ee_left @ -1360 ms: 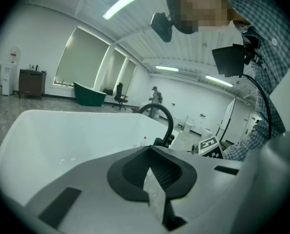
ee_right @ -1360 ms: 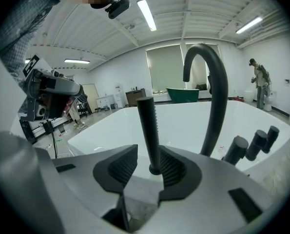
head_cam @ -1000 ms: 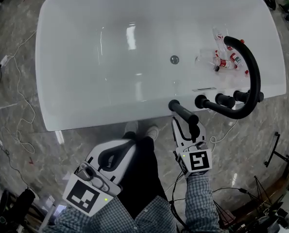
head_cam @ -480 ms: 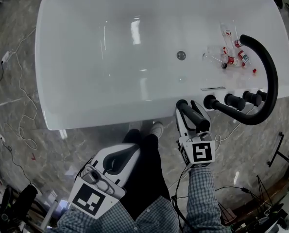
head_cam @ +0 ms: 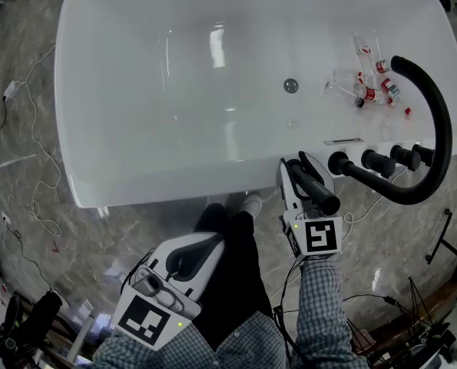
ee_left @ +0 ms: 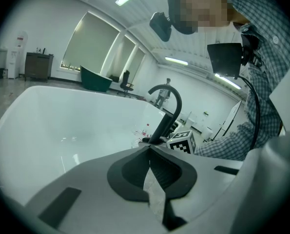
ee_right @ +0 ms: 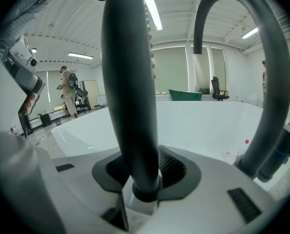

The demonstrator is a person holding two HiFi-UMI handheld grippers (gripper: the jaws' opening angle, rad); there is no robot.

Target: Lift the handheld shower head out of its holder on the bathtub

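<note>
The black handheld shower head (head_cam: 314, 187) stands in its holder on the near rim of the white bathtub (head_cam: 136, 183). My right gripper (head_cam: 297, 164) reaches around it from the near side. In the right gripper view the handle (ee_right: 130, 82) rises between the two dark pads of the right gripper (ee_right: 141, 168). The jaws are closing on the handle, and a sliver of the ribbed pad faces still shows beside it. My left gripper (head_cam: 211, 241) hangs low beside the person's legs, away from the tub. In the left gripper view its tips (ee_left: 149, 148) meet with nothing between them.
A black arched faucet (head_cam: 437, 129) and a row of black knobs (head_cam: 378, 162) stand on the rim just right of the shower head. Several small bottles (head_cam: 370, 87) lie inside the tub near the drain (head_cam: 290, 85). Cables (head_cam: 28, 129) trail over the marble floor at the left.
My right gripper has slid forward along the rim, so its fingers now flank the shower head's handle. The left gripper has sunk a little. The shower head has stayed in its holder.
</note>
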